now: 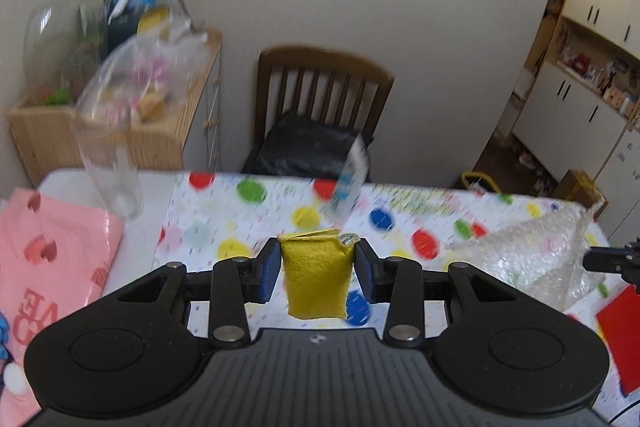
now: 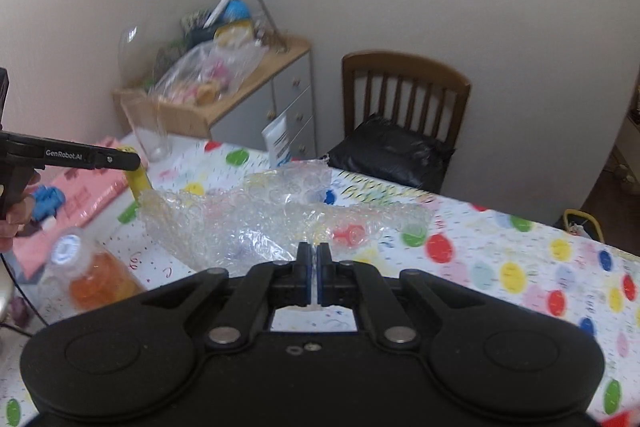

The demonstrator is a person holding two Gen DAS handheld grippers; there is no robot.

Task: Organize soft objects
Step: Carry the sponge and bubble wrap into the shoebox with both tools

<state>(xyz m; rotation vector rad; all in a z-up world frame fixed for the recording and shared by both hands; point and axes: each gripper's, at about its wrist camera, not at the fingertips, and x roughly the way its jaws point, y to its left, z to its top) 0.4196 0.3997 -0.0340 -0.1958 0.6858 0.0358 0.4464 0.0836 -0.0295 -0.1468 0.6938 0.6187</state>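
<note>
My left gripper is shut on a yellow sponge and holds it upright above the dotted tablecloth. The sponge also shows in the right wrist view, hanging below the left gripper's fingers. My right gripper is shut on the near edge of a clear bubble wrap sheet, which lies crumpled on the table. The bubble wrap also shows at the right of the left wrist view.
A pink heart-print bag lies at the table's left. A clear glass and a white tube stand at the far edge. A bottle with orange liquid lies near left. A red item lies right. A chair stands behind.
</note>
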